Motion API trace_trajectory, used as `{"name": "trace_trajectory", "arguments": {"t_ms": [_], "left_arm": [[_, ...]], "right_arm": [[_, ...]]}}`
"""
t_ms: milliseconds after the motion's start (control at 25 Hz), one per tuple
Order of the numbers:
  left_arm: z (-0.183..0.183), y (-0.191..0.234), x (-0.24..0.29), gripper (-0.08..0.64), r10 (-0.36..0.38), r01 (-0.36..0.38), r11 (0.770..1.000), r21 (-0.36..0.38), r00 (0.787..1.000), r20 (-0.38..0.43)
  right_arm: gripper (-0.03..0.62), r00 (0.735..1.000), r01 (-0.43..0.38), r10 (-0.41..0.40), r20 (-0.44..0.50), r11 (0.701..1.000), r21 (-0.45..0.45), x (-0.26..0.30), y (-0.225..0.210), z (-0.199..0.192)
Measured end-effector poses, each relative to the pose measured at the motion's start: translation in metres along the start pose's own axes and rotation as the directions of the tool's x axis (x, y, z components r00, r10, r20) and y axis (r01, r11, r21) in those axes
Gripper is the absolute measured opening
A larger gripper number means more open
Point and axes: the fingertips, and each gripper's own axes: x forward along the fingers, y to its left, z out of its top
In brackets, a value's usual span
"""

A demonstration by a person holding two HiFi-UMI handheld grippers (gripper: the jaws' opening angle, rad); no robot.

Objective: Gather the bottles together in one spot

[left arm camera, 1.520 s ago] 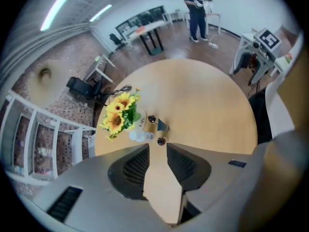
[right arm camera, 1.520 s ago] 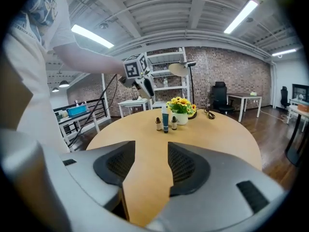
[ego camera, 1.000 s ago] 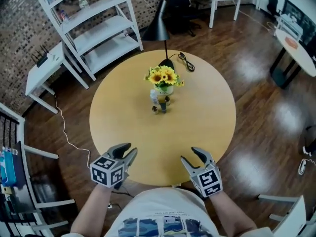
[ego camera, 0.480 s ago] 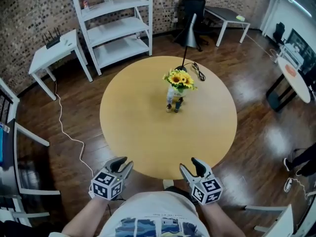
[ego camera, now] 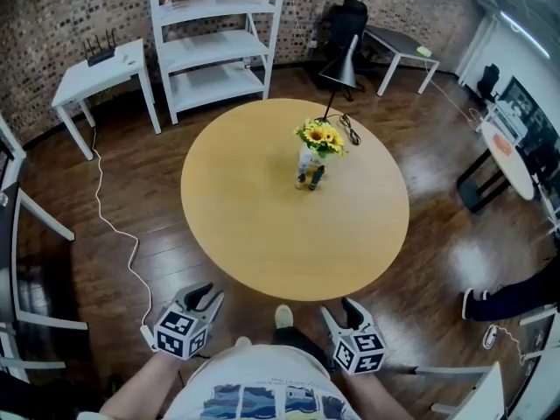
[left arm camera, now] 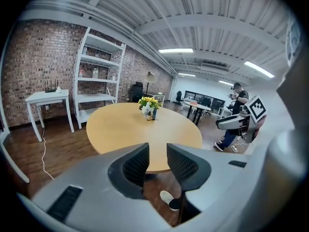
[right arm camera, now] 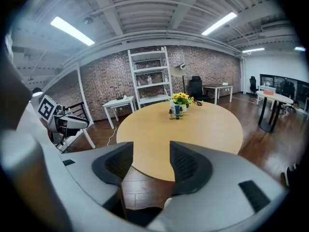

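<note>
Head view: the round table [ego camera: 262, 234] fills the middle of the frame. The bottles [ego camera: 309, 178] stand upright in one tight cluster a little above and right of its centre, just below the vase of sunflowers [ego camera: 319, 138] — whether they touch the vase cannot be told. A lamp [ego camera: 343, 66] stands by the table's upper edge. A white shelf unit [ego camera: 219, 42] is at the top of the frame.

Both grippers sit at the bottom edge of the frame, off the table and well apart from the bottles.

Left gripper [ego camera: 207, 292], lower left: fingers apart with a narrow gap and nothing between them. Its own view shows floor and the table edge through the gap.

Right gripper [ego camera: 339, 309], lower right: jaws have just been opening and stand wide apart — empty.

In each gripper view the bottles appear small at the far side of the tabletop, above the jaws.
</note>
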Motion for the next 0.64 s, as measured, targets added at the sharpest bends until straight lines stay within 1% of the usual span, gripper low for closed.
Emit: {"name": "trace_trajectory", "arguments": {"t_ms": [120,280,400,480,640], "left_arm": [[-0.008,-0.011,-0.014,0.118,-0.012,0.012,1.000,-0.002,1.000,0.008],[-0.017,-0.023,-0.027,0.118,-0.019,0.018,1.000,0.004,1.000,0.007],[-0.017,-0.033,-0.032,0.118,-0.038,0.037,0.999,0.011,0.999,0.019],[-0.018,-0.038,-0.035,0.118,-0.045,0.045,0.999,0.017,0.999,0.024],[-0.019,-0.039,-0.051,0.118,-0.046,0.045,0.999,0.023,0.998,0.032]], "right_arm": [[0.259,1.000,0.011,-0.011,0.010,1.000,-0.019,-0.018,0.005,-0.005],[0.259,1.000,0.022,-0.021,0.021,1.000,-0.019,-0.040,0.013,-0.014],[0.259,1.000,0.023,-0.023,0.009,0.998,-0.064,-0.051,0.015,-0.017],[0.259,1.000,0.026,-0.025,0.008,0.996,-0.087,-0.056,0.015,-0.014],[0.259,0.998,0.048,-0.042,0.051,0.993,-0.106,-0.066,0.021,0.008]]}}
